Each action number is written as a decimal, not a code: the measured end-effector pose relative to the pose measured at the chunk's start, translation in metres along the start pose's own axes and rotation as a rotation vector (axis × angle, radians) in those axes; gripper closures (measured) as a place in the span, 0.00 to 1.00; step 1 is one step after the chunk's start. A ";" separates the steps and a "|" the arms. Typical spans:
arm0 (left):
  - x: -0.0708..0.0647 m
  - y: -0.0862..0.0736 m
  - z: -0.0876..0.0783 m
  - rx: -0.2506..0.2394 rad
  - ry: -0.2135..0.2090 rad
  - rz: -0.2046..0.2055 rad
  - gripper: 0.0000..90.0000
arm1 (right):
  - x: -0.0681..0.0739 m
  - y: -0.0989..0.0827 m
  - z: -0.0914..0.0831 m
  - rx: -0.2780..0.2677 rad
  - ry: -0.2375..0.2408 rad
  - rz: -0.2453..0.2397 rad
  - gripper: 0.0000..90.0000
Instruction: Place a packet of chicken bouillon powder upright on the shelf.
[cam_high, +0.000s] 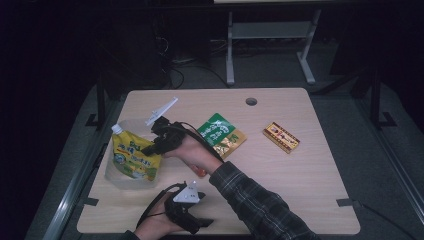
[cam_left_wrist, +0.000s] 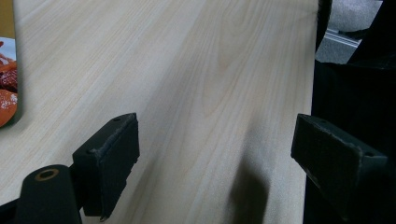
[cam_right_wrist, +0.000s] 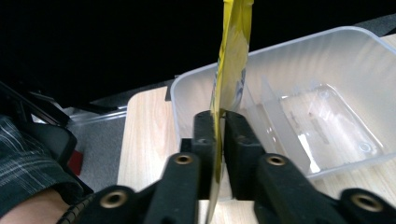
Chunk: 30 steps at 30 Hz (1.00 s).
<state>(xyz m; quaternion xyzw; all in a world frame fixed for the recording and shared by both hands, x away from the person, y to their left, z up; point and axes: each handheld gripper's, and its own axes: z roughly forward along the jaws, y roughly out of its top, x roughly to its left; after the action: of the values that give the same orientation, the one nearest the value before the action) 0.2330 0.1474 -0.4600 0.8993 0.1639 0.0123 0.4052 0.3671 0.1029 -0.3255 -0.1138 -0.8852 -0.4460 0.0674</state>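
Note:
A yellow spout pouch (cam_high: 131, 156) stands upright in a clear plastic bin (cam_high: 114, 181) at the table's left side. My right gripper (cam_high: 150, 148) reaches in from the right and is shut on the pouch's edge. In the right gripper view the thin yellow pouch (cam_right_wrist: 232, 60) runs edge-on between the two pads, with the bin (cam_right_wrist: 303, 60) behind it. My left gripper (cam_high: 202, 224) rests near the table's front edge. Its jaws stand wide apart over bare wood in the left gripper view (cam_left_wrist: 215, 144), nothing between them.
A green snack packet (cam_high: 220, 132) lies at the table's middle and a brown and yellow box (cam_high: 281, 137) to its right. A red packet edge (cam_high: 200, 171) peeks from under the right hand. A cable hole (cam_high: 251, 101) sits near the far edge.

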 end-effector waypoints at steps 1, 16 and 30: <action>0.000 0.000 0.000 0.000 0.000 0.000 0.16 | 0.000 0.000 0.000 0.000 0.000 0.000 0.94; 0.001 0.001 -0.001 0.017 0.005 0.024 0.16 | 0.004 0.014 0.015 0.076 0.006 -0.012 0.99; 0.002 0.001 -0.003 0.030 0.001 0.041 0.16 | 0.002 0.030 0.030 0.090 0.047 -0.004 0.77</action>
<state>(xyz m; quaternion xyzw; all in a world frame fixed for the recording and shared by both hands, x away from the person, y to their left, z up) 0.2350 0.1495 -0.4574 0.9086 0.1458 0.0184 0.3911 0.3719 0.1441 -0.3196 -0.0985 -0.9028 -0.4083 0.0927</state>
